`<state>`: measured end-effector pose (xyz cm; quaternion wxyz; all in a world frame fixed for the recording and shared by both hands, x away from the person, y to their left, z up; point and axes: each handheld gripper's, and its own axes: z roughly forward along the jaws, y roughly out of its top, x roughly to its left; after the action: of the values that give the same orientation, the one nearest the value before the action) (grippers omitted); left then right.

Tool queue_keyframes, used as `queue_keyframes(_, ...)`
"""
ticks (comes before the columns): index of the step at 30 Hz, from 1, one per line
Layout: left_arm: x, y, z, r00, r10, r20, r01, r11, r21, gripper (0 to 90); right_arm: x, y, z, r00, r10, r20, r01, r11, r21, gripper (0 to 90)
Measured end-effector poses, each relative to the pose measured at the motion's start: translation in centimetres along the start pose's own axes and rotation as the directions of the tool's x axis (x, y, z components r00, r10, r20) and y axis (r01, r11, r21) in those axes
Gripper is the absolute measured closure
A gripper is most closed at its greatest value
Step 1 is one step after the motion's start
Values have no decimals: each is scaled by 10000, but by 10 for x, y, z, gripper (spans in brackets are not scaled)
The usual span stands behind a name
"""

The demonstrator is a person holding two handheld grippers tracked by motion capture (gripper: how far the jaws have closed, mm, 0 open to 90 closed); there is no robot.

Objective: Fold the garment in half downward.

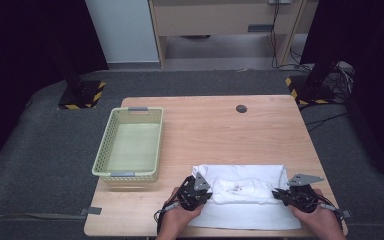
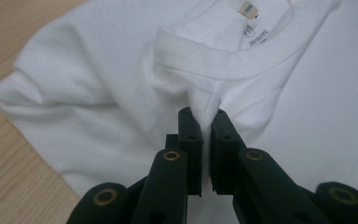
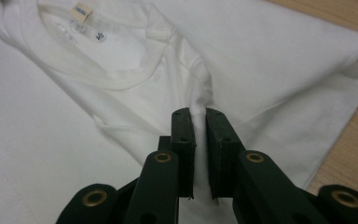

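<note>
A white T-shirt [image 1: 245, 200] lies folded near the table's front edge, collar facing up. My left gripper [image 1: 211, 192] comes in from the shirt's left side and is shut on a ridge of cloth just below the ribbed collar [image 2: 223, 63]. In the left gripper view the jaws [image 2: 204, 114] pinch that fold, on the T-shirt [image 2: 98, 70]. My right gripper [image 1: 275, 193] reaches in from the right and is shut on a pleat beside the collar's other side. Its own view shows the cloth of the T-shirt [image 3: 270, 56] squeezed between the gripper's [image 3: 198, 113] pads, with the neck label [image 3: 81, 13] beyond.
A pale yellow-green plastic basket [image 1: 102, 150] stands on the left part of the wooden table [image 1: 220, 125], with nothing in it. A small dark round cap [image 1: 241, 108] sits near the table's far edge. Bare wood runs behind the shirt.
</note>
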<state>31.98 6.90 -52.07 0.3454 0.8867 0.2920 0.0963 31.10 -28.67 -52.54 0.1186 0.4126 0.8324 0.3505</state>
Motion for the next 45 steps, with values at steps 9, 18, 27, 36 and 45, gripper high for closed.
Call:
queue_keyframes(9, 10, 11, 15, 9986, 76, -527, -86, 9998, -192, 849, -14, 6, 8, 9996, 123, 261, -122, 9999, -27, 820)
queue_keyframes(18, 34, 31, 37, 9947, -557, -863, 502, 9967, -643, 824, -42, 28, 28, 9956, 250, 900, -219, 9992, -348, 778)
queue_keyframes(27, 37, 41, 34, 9958, -346, -845, 299, 9979, -566, 557, -50, 35, 27, 9966, 114, 822, -83, 9992, -386, 623)
queue_keyframes(36, 38, 58, 23, 9971, -398, -649, 326, 9937, -1071, 428, -50, 48, 21, 9978, -127, 645, 165, 9981, -590, 368)
queue_keyframes(45, 42, 71, 41, 9981, -340, -518, 300, 9967, -755, 477, -45, 73, 42, 9987, -502, 80, 506, 9973, -533, 376)
